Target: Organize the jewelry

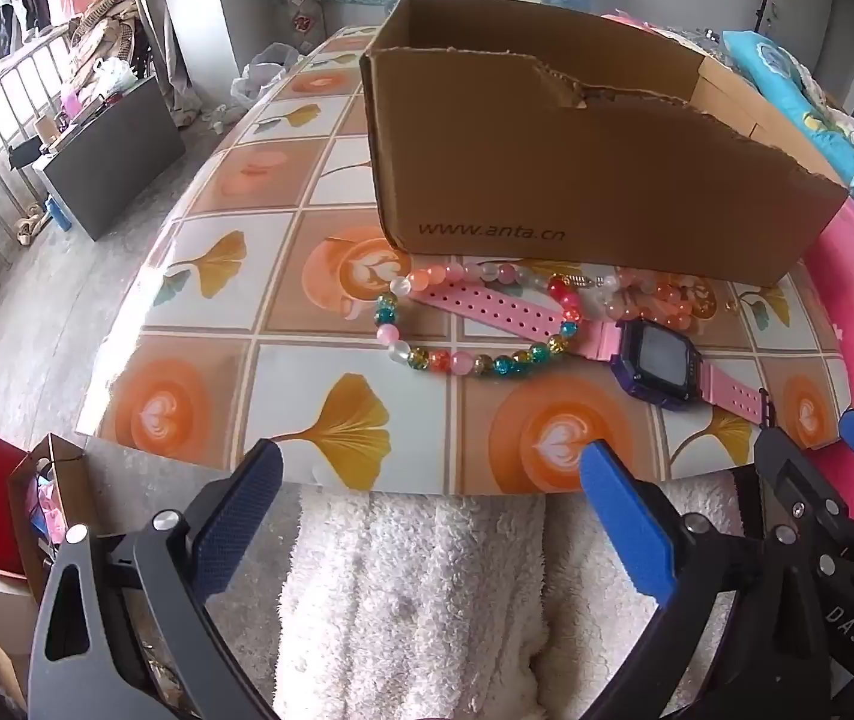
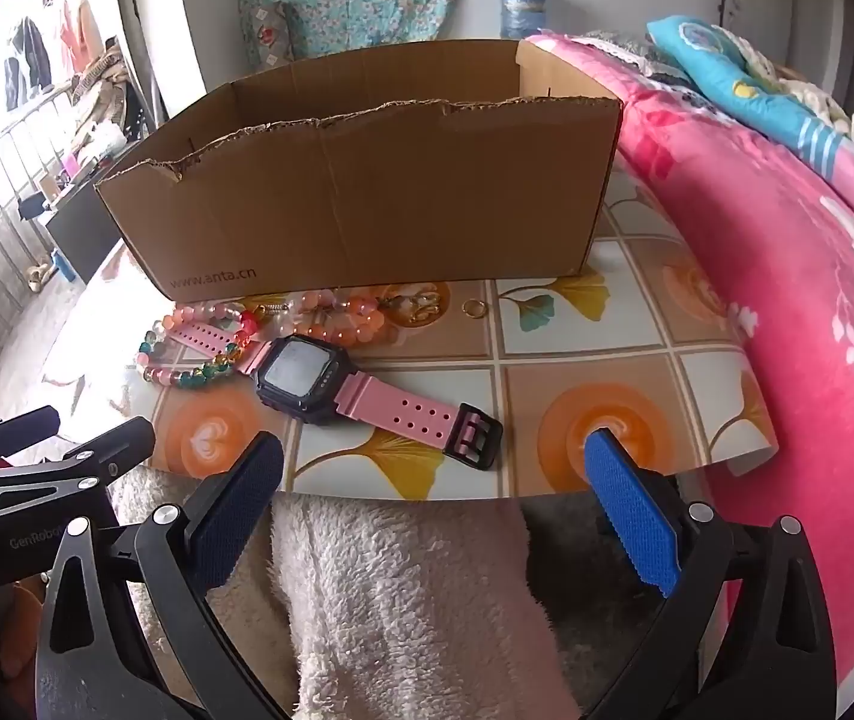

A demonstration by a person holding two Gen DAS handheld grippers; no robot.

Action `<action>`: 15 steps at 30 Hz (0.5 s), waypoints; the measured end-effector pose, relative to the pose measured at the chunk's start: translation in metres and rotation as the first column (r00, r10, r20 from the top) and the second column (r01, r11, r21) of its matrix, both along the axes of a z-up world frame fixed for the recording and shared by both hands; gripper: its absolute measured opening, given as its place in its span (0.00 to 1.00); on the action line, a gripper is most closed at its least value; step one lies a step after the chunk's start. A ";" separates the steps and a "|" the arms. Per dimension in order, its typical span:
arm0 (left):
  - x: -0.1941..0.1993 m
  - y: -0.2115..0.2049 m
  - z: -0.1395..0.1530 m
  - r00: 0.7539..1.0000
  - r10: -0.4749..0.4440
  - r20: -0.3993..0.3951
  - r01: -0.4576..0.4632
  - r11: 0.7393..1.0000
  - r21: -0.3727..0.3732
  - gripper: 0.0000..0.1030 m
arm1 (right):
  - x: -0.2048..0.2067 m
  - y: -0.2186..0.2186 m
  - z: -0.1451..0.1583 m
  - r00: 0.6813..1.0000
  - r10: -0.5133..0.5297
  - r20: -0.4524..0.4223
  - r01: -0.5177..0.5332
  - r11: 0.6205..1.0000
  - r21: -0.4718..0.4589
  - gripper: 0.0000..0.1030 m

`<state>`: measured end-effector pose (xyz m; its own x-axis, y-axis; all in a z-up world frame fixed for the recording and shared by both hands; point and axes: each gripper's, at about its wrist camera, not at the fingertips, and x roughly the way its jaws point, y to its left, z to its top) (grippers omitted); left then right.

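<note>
On the tiled table (image 2: 637, 324), in front of the cardboard box (image 2: 366, 192), lie the pink watch (image 2: 306, 375) and bead bracelets (image 1: 475, 324) — nothing boxed yet. Left gripper (image 1: 427, 474) and right gripper (image 2: 433, 468) hover near the edge, jaws wide and empty; next, probably a descent onto the watch.
</note>
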<state>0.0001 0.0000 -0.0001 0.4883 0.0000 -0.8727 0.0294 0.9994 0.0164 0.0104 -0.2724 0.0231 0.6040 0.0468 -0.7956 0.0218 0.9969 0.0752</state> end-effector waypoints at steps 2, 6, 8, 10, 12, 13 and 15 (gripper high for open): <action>0.000 0.000 0.000 1.000 0.001 0.000 -0.001 1.000 0.001 0.95 | 0.000 0.001 0.000 1.000 -0.001 0.001 0.001 1.000 -0.004 0.93; 0.000 0.000 0.000 1.000 0.001 -0.001 -0.001 1.000 0.003 0.95 | 0.001 0.002 0.000 1.000 -0.001 -0.002 0.001 1.000 -0.001 0.93; 0.001 0.000 0.000 1.000 0.005 -0.004 -0.005 1.000 0.003 0.95 | 0.002 0.003 0.001 1.000 -0.002 0.000 0.002 1.000 -0.002 0.93; 0.001 -0.005 0.003 1.000 0.007 -0.007 -0.006 1.000 0.004 0.95 | -0.001 0.001 -0.003 1.000 -0.001 0.005 0.001 1.000 0.001 0.93; 0.002 -0.007 0.004 1.000 0.008 -0.009 -0.008 1.000 0.006 0.95 | -0.002 0.001 -0.004 1.000 -0.001 0.006 0.001 1.000 0.000 0.93; 0.000 -0.009 0.003 1.000 0.006 -0.008 -0.006 1.000 0.006 0.95 | -0.002 0.001 -0.004 1.000 -0.001 0.007 0.001 1.000 0.002 0.93; -0.001 -0.006 0.001 1.000 0.006 -0.007 -0.006 1.000 0.004 0.95 | 0.000 0.002 -0.004 1.000 -0.001 0.003 0.001 1.000 0.000 0.93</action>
